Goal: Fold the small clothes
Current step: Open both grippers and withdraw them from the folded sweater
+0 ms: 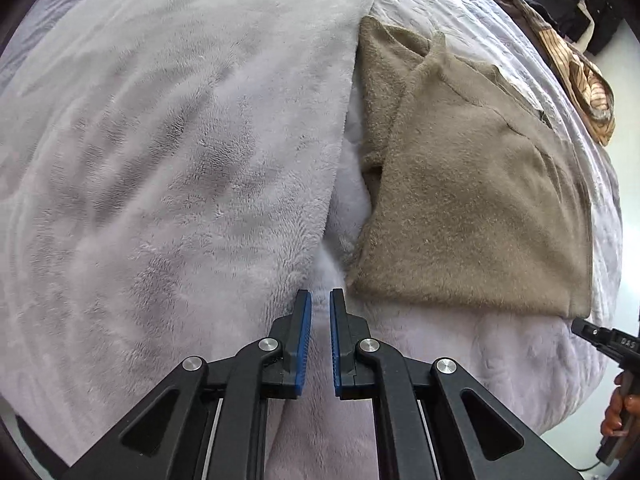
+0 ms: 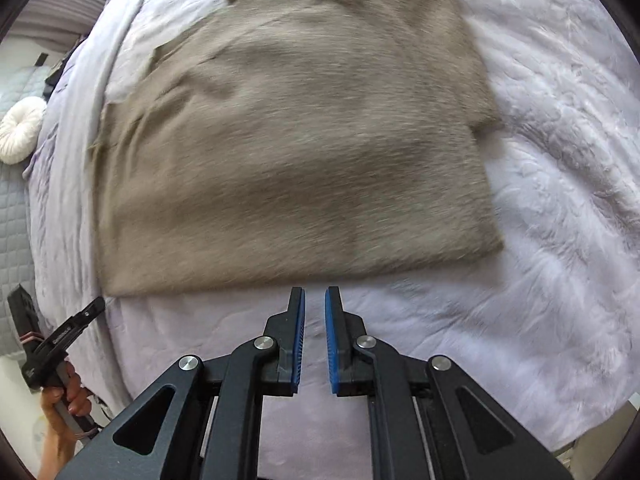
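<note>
While the folded tan sweater [image 2: 296,140] lay flat on the pale bedspread [image 2: 560,240], both grippers hung above it.

The left gripper [image 1: 320,300] and right gripper [image 2: 315,298] had jaws nearly pressed together, pinching nothing; the sweater sat at twelve o'clock from the right gripper, two o'clock from the left.

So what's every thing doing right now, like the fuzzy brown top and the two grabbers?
Brown top: lying flat on the bed, partly folded, not held.
Left gripper: fingers nearly closed, holding nothing, above the bedding beside the top.
Right gripper: fingers nearly closed, holding nothing, just short of the top's near edge.
Lilac blanket: spread out, rumpled.
</note>
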A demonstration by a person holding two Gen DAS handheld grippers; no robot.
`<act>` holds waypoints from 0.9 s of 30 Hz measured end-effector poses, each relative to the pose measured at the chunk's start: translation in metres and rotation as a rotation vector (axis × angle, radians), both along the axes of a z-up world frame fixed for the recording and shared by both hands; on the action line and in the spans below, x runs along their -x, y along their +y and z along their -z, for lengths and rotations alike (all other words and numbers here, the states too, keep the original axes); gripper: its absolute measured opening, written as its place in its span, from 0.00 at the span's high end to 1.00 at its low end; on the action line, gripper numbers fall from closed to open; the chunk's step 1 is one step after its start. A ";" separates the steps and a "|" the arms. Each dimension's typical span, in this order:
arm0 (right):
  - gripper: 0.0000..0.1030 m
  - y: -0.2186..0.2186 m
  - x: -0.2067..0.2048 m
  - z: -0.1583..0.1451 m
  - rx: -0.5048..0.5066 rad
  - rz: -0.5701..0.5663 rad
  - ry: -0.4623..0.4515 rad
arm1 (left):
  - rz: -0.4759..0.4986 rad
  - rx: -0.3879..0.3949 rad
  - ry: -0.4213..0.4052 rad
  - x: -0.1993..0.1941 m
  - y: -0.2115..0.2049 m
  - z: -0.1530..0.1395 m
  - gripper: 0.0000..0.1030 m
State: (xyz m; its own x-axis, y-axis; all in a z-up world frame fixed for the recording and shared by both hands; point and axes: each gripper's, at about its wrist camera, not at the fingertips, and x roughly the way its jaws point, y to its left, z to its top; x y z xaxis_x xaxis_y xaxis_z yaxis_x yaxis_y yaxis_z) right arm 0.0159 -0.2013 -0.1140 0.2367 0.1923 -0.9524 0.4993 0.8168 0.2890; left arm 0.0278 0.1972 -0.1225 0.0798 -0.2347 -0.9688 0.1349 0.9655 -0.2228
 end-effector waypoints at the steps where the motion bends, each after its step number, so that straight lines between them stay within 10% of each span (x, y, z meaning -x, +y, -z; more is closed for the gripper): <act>1: 0.87 0.006 -0.003 -0.002 -0.006 -0.009 -0.001 | 0.009 -0.011 0.001 0.002 -0.002 -0.003 0.91; 21: 0.87 0.107 -0.038 -0.020 -0.108 -0.152 -0.030 | 0.076 -0.004 0.034 0.016 -0.011 -0.020 0.91; 23: 0.87 0.113 -0.039 -0.018 -0.111 -0.157 -0.027 | 0.079 -0.004 0.042 0.018 -0.007 -0.020 0.60; 24: 0.87 0.115 -0.039 -0.018 -0.110 -0.160 -0.026 | 0.075 -0.012 0.046 0.017 -0.008 -0.019 0.08; 27: 0.86 0.124 -0.041 -0.017 -0.111 -0.173 -0.022 | 0.070 -0.035 0.010 0.019 -0.006 -0.024 0.02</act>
State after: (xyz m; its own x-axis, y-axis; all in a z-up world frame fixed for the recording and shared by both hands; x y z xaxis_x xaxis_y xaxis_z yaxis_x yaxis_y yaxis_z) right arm 0.0570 -0.0777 -0.0974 0.2117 0.3354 -0.9180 0.3472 0.8522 0.3914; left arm 0.0092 0.1917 -0.0989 0.0545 -0.2057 -0.9771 0.1999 0.9610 -0.1912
